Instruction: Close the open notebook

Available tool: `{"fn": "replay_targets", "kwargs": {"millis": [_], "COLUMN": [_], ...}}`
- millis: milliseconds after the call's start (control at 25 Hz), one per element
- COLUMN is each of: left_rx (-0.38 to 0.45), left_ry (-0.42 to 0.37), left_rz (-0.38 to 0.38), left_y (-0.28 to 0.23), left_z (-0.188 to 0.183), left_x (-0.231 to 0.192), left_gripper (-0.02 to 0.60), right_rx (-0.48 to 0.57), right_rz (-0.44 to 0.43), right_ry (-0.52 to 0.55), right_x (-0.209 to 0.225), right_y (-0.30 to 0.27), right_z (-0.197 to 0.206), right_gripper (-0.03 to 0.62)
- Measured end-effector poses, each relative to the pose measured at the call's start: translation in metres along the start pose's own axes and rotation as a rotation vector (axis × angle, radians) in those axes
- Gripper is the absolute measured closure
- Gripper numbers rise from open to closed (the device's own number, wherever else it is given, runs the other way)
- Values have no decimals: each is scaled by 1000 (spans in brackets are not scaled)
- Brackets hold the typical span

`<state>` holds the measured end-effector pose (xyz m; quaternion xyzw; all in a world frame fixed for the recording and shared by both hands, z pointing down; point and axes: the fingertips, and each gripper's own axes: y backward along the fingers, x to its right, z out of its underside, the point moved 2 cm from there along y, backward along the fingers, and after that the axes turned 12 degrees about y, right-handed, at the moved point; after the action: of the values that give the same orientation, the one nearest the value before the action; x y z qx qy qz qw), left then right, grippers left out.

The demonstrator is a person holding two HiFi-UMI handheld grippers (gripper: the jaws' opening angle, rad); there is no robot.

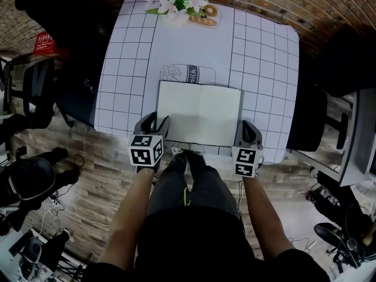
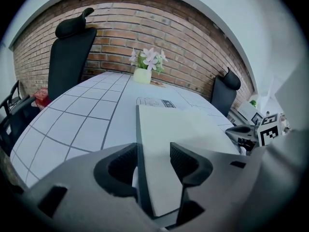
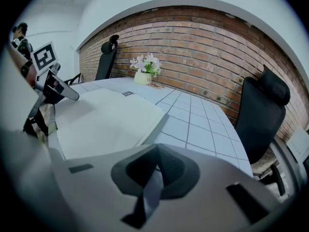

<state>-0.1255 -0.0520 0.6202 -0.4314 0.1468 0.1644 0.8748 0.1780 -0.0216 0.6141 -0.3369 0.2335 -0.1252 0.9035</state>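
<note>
An open notebook (image 1: 200,113) with blank white pages lies flat near the front edge of the grid-patterned table (image 1: 129,69). My left gripper (image 1: 154,121) is at its near-left corner. In the left gripper view that gripper (image 2: 153,151) stands open, and the notebook's dark left edge (image 2: 141,144) runs between the jaws, close against the left pad. My right gripper (image 1: 247,127) sits at the near-right corner. In the right gripper view its jaws (image 3: 157,149) are closed together on a thin grey strip, the notebook's right cover edge (image 3: 149,192). The pages (image 3: 106,120) spread to the left.
A pot of white flowers (image 1: 179,2) stands at the table's far edge, with a printed milk picture (image 1: 188,73) just beyond the notebook. Black office chairs flank the table at left (image 1: 82,51) and right (image 1: 343,60). A brick wall is behind.
</note>
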Motion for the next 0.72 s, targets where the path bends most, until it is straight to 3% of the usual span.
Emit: {"fn": "replay_targets", "kwargs": {"millis": [200,480,720], "left_rx": [4,34,80], "left_ry": [34,57,89], "left_rz": [18,-22,-1], "left_y": [0,5,12], "left_z": [0,-4,-9], "left_x": [1,-4,-7], "left_gripper": [379,455,519], "right_rx": [5,4,4], "right_rz": [4,0,3], "right_ry": [13,13,14], "right_x": [0,0,-1], "right_y": [-1,0,-1], "right_z": [0,0,0], "right_gripper": [582,582,582]}}
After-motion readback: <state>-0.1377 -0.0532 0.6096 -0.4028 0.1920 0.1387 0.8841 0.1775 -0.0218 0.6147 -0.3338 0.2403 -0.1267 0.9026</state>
